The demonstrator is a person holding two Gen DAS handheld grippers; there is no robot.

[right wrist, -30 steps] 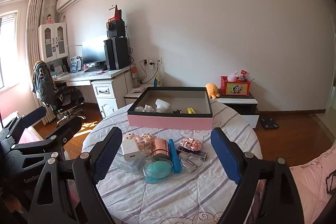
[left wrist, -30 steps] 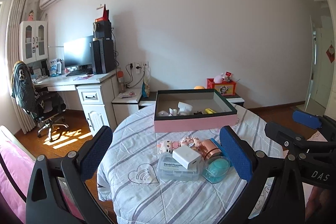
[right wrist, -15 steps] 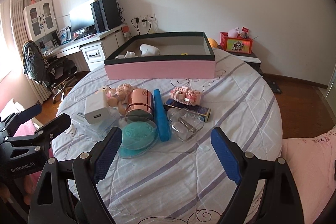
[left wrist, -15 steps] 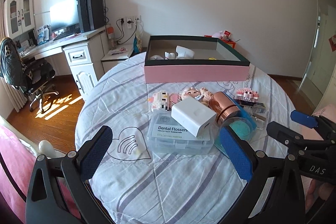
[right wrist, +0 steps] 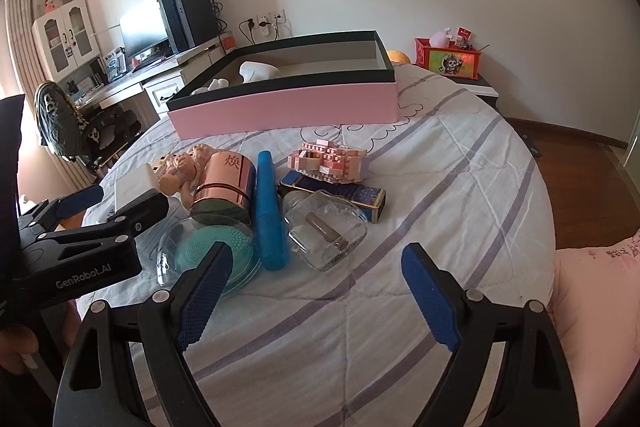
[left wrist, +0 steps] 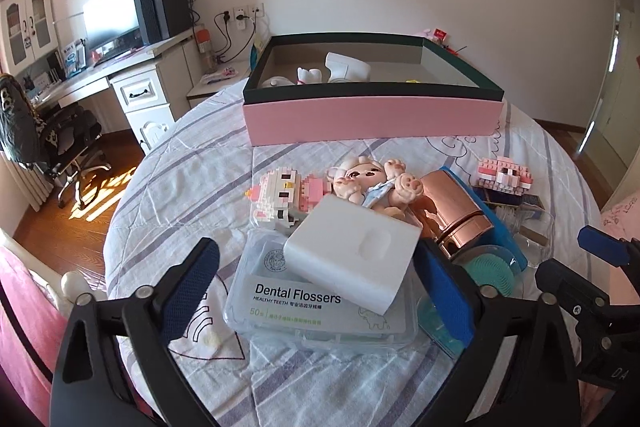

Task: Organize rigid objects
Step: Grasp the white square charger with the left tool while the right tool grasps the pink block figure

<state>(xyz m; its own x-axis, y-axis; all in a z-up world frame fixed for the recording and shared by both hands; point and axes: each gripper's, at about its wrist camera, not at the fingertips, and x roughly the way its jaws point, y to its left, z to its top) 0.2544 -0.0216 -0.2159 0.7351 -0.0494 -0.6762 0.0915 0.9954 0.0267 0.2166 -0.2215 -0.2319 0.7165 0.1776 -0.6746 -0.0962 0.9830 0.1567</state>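
While both are pointing steeply down at the round bench, the left tool is hanging over the near clutter with its jaws closing; the clear box and the white block lying on it are sitting between the blue pads, which are not pressing on either. The right tool is standing wide over bare striped cloth, gripping nothing, with the glass bottle just beyond its tips.

Lettering on the clear box is reading "Dental Flossers" and "HEALTHY TEETH", with "50" below. The left tool's arm, seen from the right wrist view, is carrying "GenRobot.AI". A Chinese character is showing on the copper jar, lying on its side beside the blue tube. The teal brush, doll and brick figures are crowding the middle, while the pink box is standing open behind them with a few white items inside.
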